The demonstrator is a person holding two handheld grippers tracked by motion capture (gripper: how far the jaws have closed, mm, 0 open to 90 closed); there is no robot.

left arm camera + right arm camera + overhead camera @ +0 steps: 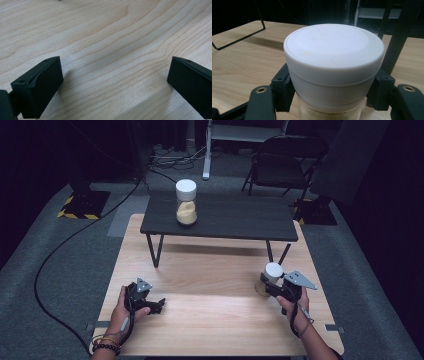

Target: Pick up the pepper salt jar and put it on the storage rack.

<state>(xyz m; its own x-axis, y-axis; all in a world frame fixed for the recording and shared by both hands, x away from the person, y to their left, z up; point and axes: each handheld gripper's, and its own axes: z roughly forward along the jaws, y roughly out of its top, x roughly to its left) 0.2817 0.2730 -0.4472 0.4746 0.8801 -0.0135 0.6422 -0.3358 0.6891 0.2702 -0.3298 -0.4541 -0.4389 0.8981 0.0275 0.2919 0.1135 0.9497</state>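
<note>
My right gripper (329, 100) jaws are clamped on the jar (333, 65), one each side, just under its white lid (333, 47); pale powder visible in the glass below. From the high view that jar (270, 279) stands at the right side of the wooden table (215, 320), near the front. My left gripper (112, 82) jaws are wide apart, nothing between them but bare wood; it sits low over the table's left front (155, 306). A second jar (186, 202), same white lid, yellow powder, stands on the dark raised shelf (240, 217) at the back, well apart from both grippers
</note>
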